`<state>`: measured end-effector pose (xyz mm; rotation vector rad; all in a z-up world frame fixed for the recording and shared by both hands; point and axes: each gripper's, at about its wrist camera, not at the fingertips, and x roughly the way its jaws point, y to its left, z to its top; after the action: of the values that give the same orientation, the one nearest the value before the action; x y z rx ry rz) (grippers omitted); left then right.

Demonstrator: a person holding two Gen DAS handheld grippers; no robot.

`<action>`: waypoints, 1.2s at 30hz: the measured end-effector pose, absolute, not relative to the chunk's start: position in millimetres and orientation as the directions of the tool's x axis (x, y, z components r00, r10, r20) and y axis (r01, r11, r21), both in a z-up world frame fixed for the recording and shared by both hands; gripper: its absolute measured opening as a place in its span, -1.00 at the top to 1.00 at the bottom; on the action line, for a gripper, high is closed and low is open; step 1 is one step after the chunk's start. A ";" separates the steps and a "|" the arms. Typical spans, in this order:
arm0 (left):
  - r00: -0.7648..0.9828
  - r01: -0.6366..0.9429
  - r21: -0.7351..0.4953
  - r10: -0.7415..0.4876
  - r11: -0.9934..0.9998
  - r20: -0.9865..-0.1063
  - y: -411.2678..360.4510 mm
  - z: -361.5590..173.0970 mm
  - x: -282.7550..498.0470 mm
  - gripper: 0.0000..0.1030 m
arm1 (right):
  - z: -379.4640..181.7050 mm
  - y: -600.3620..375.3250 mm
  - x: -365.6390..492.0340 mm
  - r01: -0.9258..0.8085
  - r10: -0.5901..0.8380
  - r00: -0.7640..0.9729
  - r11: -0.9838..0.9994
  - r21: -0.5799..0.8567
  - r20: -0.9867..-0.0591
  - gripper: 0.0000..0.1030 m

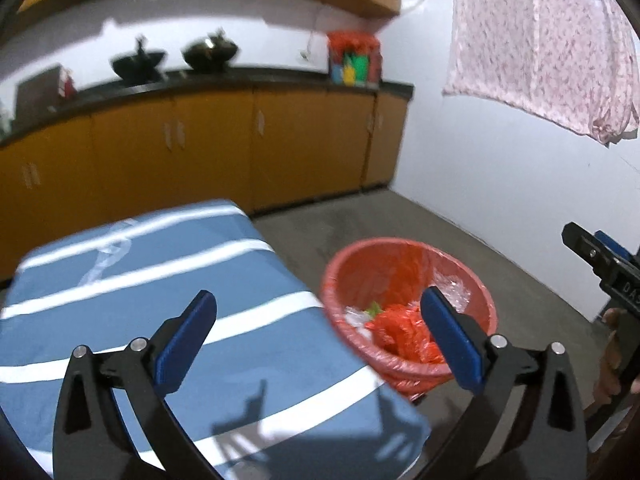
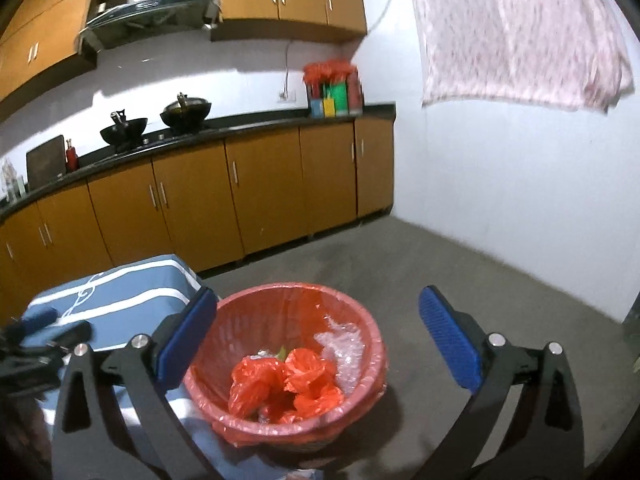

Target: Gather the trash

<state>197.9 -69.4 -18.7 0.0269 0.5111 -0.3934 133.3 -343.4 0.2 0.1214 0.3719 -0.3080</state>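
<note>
A red bin [image 2: 362, 330] lined with a red bag stands on the floor beside a table with a blue-and-white striped cloth [image 1: 120, 272]. Inside lie crumpled red plastic [image 2: 292, 384] and clear plastic wrap [image 2: 340, 350]; the bin also shows in the left wrist view [image 1: 400, 256]. My left gripper [image 1: 318, 316] is open and empty above the table's right edge, next to the bin. My right gripper [image 2: 318, 320] is open and empty above the bin. A clear plastic scrap [image 1: 104, 256] lies on the cloth at the far side.
Orange kitchen cabinets [image 2: 260, 184] with a black counter run along the back, with two woks [image 2: 184, 112] and a colourful box [image 2: 332, 88]. A white wall stands at right with a pink cloth [image 2: 520, 32] hanging. The floor [image 2: 460, 264] is grey concrete.
</note>
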 end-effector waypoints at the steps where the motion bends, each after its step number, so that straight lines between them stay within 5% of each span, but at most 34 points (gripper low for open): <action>1: 0.814 0.358 -0.063 -0.344 0.932 -0.468 -63.6 -14.3 188.6 -0.96 | 3.5 -338.1 125.0 0.317 -0.279 0.888 0.947 0.047 -0.366 -0.92; 17: 0.950 0.084 0.049 -0.065 0.995 -0.307 -6.2 8.5 60.8 -0.96 | 10.6 -252.0 16.2 0.236 -0.227 0.920 0.972 -0.011 -0.321 -0.92; 36: 0.964 0.031 0.067 -0.012 0.997 -0.266 10.3 -12.6 5.3 -0.96 | 1.7 -218.6 -37.3 0.234 -0.224 0.930 0.972 -0.001 -0.292 -0.92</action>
<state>5.3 10.3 -12.6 0.0704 0.2689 -0.0217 -37.3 -218.6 1.6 0.0343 0.2955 -0.2346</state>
